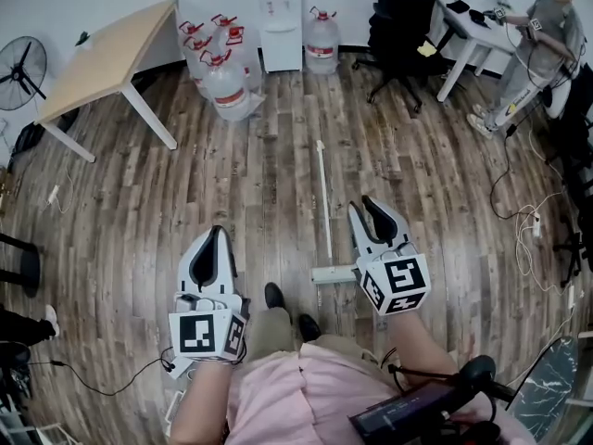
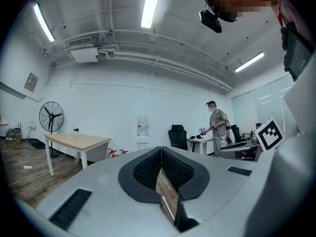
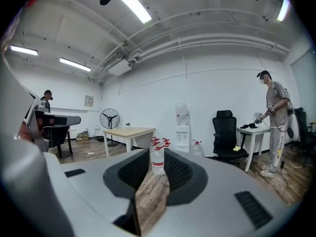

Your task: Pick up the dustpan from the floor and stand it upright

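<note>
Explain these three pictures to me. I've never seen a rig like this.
There is no robot here: a person holds a two-jaw gripper in each hand. The head view comes from a camera on the person's head, looking down at the left gripper, the right gripper and the wooden floor. The other two pictures come from cameras riding on each gripper, looking along its jaws. The left jaws are closed and the right are slightly apart. Neither holds anything. The dustpan lies flat on the floor, its long handle pointing toward the water bottles.
</note>
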`<move>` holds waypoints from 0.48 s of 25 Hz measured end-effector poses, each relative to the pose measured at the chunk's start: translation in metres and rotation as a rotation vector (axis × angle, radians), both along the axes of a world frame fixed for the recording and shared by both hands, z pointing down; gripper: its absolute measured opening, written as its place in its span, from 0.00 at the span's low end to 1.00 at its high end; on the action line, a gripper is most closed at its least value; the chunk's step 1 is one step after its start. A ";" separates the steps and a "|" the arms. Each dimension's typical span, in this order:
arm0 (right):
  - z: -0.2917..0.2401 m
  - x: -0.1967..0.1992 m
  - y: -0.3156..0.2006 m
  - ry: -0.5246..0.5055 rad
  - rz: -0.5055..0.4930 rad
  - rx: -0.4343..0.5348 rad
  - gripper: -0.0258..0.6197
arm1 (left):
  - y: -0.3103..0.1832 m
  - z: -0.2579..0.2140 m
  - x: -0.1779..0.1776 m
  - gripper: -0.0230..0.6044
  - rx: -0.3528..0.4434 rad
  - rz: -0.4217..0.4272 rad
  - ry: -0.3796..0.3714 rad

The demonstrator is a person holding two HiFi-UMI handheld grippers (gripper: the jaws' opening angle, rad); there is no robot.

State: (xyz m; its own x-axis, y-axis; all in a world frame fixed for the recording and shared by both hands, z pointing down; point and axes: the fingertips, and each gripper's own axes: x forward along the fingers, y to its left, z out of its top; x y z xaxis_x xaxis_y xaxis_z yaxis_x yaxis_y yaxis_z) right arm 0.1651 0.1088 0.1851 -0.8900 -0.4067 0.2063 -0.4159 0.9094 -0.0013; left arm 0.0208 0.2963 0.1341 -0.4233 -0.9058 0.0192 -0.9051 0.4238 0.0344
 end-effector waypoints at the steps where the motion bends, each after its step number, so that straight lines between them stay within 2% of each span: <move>1: 0.002 -0.008 -0.005 0.002 0.002 0.000 0.19 | -0.004 0.002 -0.008 0.06 0.001 -0.002 0.001; 6: 0.017 -0.058 -0.034 0.029 0.012 -0.005 0.19 | -0.035 0.015 -0.064 0.06 0.001 0.002 0.024; 12: 0.040 -0.138 -0.086 0.068 0.054 -0.018 0.19 | -0.091 0.040 -0.156 0.06 -0.008 0.040 0.064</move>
